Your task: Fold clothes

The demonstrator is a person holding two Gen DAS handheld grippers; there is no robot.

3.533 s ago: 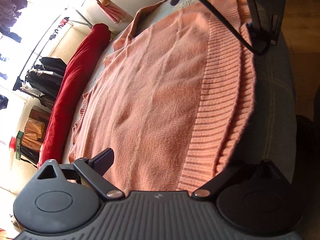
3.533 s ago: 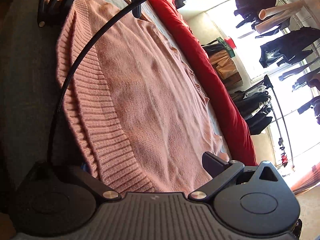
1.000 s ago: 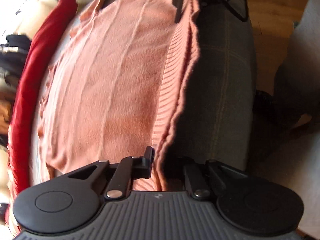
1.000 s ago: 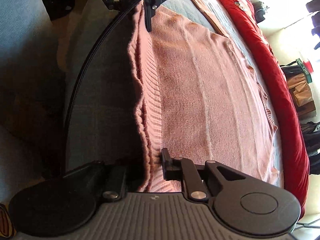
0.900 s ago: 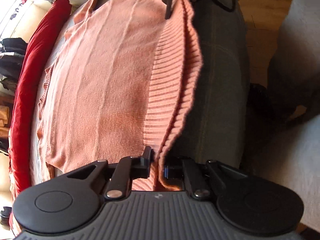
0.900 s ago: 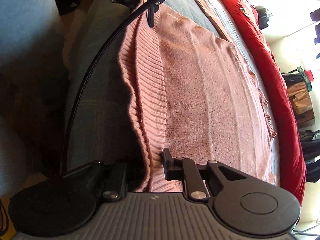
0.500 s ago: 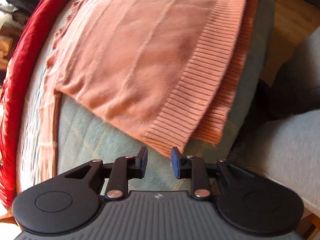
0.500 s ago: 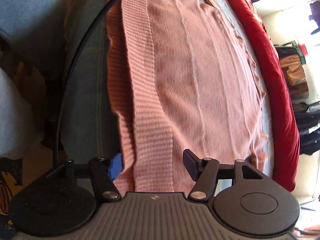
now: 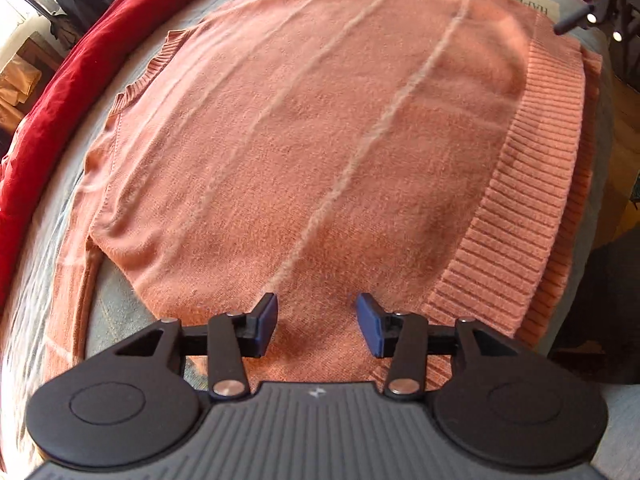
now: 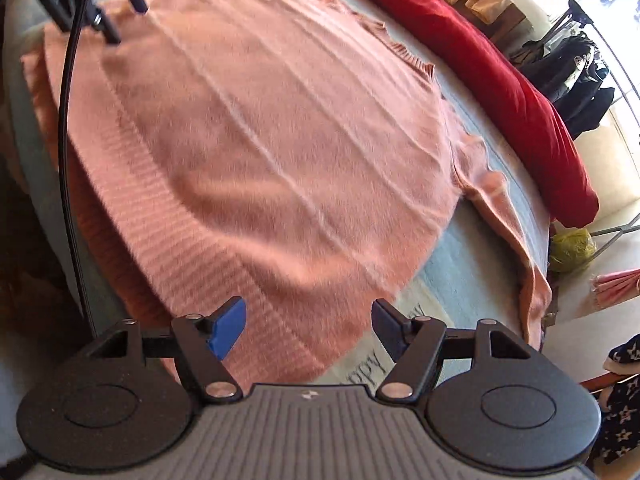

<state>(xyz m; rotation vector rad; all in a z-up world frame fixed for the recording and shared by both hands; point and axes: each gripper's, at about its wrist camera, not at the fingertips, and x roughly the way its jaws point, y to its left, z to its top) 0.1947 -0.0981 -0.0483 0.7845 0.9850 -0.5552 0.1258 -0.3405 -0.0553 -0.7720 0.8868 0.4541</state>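
Observation:
A salmon-pink knitted sweater (image 9: 320, 128) lies flat on a pale blue bed (image 9: 116, 312), its ribbed hem (image 9: 532, 200) toward the bed's near edge. My left gripper (image 9: 317, 322) hovers open over one side edge of the sweater, nothing between its blue pads. In the right wrist view the same sweater (image 10: 264, 140) spreads out, a sleeve (image 10: 516, 232) trailing off to the right. My right gripper (image 10: 308, 326) is open above the opposite hem corner and holds nothing. Each gripper shows small at the top of the other's view.
A long red bolster (image 9: 60, 92) runs along the bed's far side (image 10: 500, 80). Dark clothes hang on a rack (image 10: 576, 68) beyond it. A printed sheet (image 10: 384, 360) lies under the sweater's corner. The floor drops away past the hem (image 9: 624, 128).
Both grippers were shut on the hem about a second ago, lifting it. They have let go, opened wide and swung to opposite side edges; the sweater now lies flat.

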